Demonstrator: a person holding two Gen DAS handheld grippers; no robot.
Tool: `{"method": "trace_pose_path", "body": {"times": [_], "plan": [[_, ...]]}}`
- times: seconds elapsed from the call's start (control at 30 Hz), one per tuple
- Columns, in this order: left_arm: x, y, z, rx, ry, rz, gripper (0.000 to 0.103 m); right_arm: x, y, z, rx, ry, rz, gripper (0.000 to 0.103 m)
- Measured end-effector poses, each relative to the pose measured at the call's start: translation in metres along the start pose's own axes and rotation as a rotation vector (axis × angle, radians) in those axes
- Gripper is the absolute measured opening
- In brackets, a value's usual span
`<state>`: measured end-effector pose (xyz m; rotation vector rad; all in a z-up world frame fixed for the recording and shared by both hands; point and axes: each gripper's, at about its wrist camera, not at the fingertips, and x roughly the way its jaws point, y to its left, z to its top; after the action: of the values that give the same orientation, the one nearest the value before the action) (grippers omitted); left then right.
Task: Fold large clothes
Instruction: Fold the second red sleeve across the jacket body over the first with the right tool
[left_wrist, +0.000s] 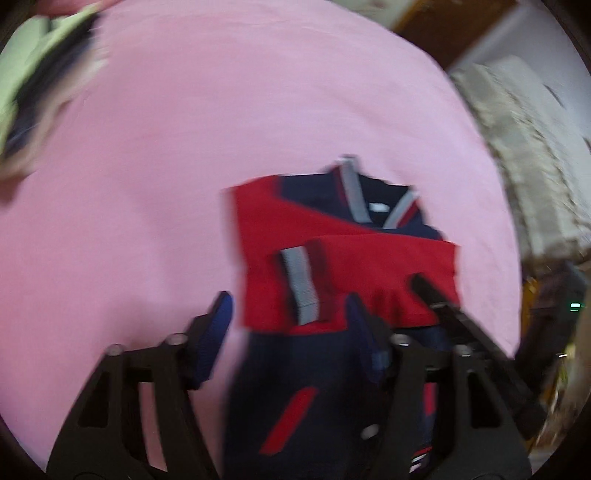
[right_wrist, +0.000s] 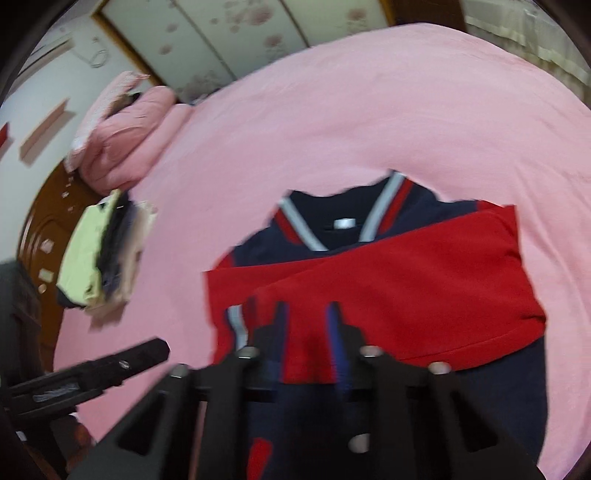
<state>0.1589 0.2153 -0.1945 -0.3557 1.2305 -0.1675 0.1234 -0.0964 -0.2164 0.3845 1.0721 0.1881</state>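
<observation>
The navy and red jacket (right_wrist: 388, 280) lay on the pink bed (right_wrist: 332, 122), both red sleeves folded across its chest. The right tool (right_wrist: 306, 317) stood nearly closed, pinching red sleeve cloth. The left tool (left_wrist: 288, 314) stood partly open over the jacket's edge, gripping nothing. A stack of folded clothes (right_wrist: 99, 254) sat well apart.

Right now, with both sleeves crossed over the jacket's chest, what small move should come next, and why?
Probably lower both grippers to the jacket's dark body and grasp it there for the upward fold. The red sleeves already lie crossed below the collar, and the left gripper hangs just above the cloth.
</observation>
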Motion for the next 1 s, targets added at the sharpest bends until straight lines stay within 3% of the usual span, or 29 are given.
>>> {"method": "trace_pose_path", "body": {"times": [0.1,0.2,0.33,0.4,0.5,0.57,0.63,0.67,0.77,0.8,0.93,1.0], "plan": [[0.041,-0.029,0.007,0.036,0.077,-0.003,0.023,0.015,-0.022,0.003,0.036,0.02,0.031,0.007],[0.079,-0.035,0.007,0.001,0.147,0.053,0.022,0.035,-0.047,0.007,0.066,0.077,0.11,0.006],[0.095,-0.026,0.01,-0.031,0.116,0.081,0.02,0.055,-0.066,0.013,-0.037,0.081,0.058,0.001],[0.097,-0.024,0.01,-0.029,0.112,0.076,0.018,0.054,-0.082,0.018,-0.045,0.031,0.007,0.001],[0.098,-0.024,0.01,-0.029,0.111,0.056,0.018,0.038,-0.131,0.025,0.069,-0.047,-0.051,0.0],[0.099,-0.025,0.011,-0.032,0.115,0.061,0.018,0.025,-0.151,0.025,0.059,-0.094,-0.273,0.0],[0.098,-0.029,0.011,-0.045,0.109,0.076,0.018,0.008,-0.17,0.026,0.105,-0.119,-0.373,0.0],[0.097,-0.032,0.009,-0.049,0.099,0.082,0.018,-0.002,-0.181,0.027,0.153,-0.13,-0.375,0.0],[0.1,-0.037,0.005,-0.042,0.081,0.096,0.018,-0.02,-0.183,0.026,0.167,-0.152,-0.26,0.0],[0.102,-0.037,0.003,-0.037,0.079,0.104,0.018,-0.023,-0.173,0.026,0.136,-0.15,-0.179,0.0],[0.107,-0.04,0.002,-0.033,0.089,0.13,0.018,0.002,-0.132,0.019,0.076,-0.029,0.065,0.0],[0.11,-0.046,0.002,-0.02,0.094,0.141,0.018,0.027,-0.11,0.009,0.03,0.035,0.085,0.0]]}}
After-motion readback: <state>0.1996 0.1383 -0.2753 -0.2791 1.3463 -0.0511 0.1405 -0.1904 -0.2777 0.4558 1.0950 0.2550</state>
